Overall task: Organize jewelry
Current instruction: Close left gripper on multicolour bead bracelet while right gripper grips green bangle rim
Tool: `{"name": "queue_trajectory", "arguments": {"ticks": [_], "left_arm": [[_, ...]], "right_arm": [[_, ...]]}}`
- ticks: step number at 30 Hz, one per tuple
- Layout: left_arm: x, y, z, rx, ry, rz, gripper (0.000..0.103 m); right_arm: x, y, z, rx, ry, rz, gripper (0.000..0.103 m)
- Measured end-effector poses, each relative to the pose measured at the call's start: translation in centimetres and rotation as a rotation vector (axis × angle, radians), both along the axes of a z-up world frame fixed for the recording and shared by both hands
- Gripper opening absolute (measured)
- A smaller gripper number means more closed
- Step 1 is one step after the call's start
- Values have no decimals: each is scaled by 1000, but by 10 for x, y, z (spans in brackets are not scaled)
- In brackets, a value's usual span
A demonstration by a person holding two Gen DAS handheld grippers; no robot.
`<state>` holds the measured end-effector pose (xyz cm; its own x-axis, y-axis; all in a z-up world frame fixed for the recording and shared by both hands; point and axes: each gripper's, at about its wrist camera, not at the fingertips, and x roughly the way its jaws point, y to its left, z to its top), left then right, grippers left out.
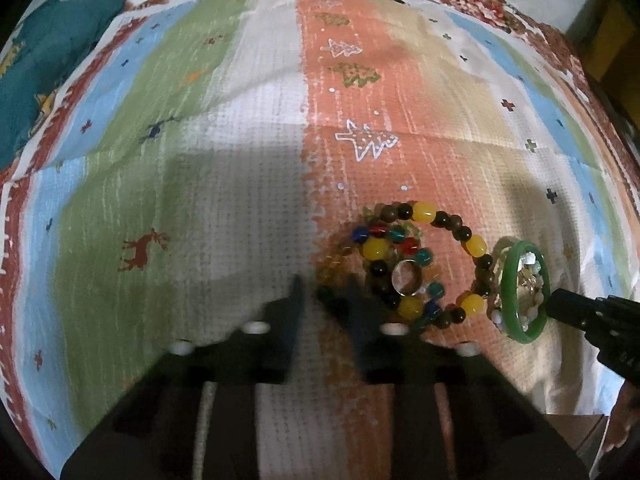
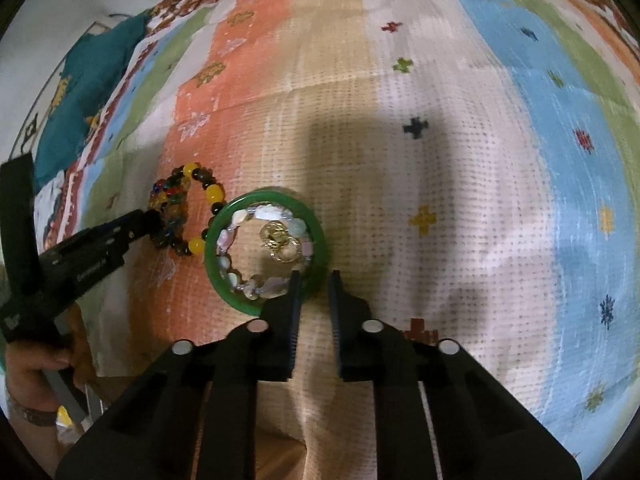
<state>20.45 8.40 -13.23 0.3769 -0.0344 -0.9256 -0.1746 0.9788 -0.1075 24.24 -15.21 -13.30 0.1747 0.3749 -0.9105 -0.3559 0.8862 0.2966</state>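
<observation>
Bangle at the right claw's tips, beads under the left

Jewelry lies bunched on a striped, woven cloth (image 2: 440, 160) printed with trees and small crosses. In the right wrist view the green bangle (image 2: 218, 276), smooth and glossy like jade, sits just above and left of the right claw (image 2: 315, 278). The claw's left finger overlaps the bangle's lower right rim, the other finger lies just outside the rim, and the two stand spread with cloth showing between them. Whether the rim is yet between them cannot be told. Inside the ring rest a pale shell-bead bracelet (image 2: 240, 280) and a small gold clasp piece (image 2: 280, 242).

In the left wrist view the left claw (image 1: 324, 284) is blurred, its fingers parted over bare cloth, holding nothing. Right of its tips lie a bracelet of round brown and yellow beads (image 1: 474, 246), a tangle of small coloured glass beads (image 1: 400, 240) and a silver ring (image 1: 406, 278). The bangle (image 1: 508, 280) stands at lower right of that frame, against the other claw's tip.

Judging from this, the right claw is nearer the bangle and would need to shift slightly left to straddle the rim
</observation>
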Motion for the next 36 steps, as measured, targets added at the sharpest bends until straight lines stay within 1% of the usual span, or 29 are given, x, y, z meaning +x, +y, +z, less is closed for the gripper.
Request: {"name": "queue_trajectory", "arguments": {"ticks": [2, 6, 8, 13, 19, 24, 27, 36], "left_arm": [[-1, 2, 0, -17, 0, 1, 14], [-5, 11, 3, -65, -1, 29, 10], [-8, 12, 5, -71, -2, 38, 9], [-15, 15, 10, -92, -2, 49, 9], [-23, 18, 32, -125, -44, 58, 9], [-28, 12, 45, -133, -70, 45, 9], [-27, 11, 45, -129, -69, 41, 9], [-25, 11, 44, -133, -62, 39, 9]], "right_arm": [[-1, 1, 0, -5, -7, 2, 7], [1, -3, -2, 20, 5, -15, 7], [1, -3, 0, 20, 0, -17, 1], [2, -3, 11, 31, -12, -4, 1], [2, -9, 22, 52, -23, -12, 1], [1, -7, 13, 54, 20, -13, 1], [0, -4, 9, 46, 40, -9, 1], [1, -3, 3, 43, 61, -19, 1]]}}
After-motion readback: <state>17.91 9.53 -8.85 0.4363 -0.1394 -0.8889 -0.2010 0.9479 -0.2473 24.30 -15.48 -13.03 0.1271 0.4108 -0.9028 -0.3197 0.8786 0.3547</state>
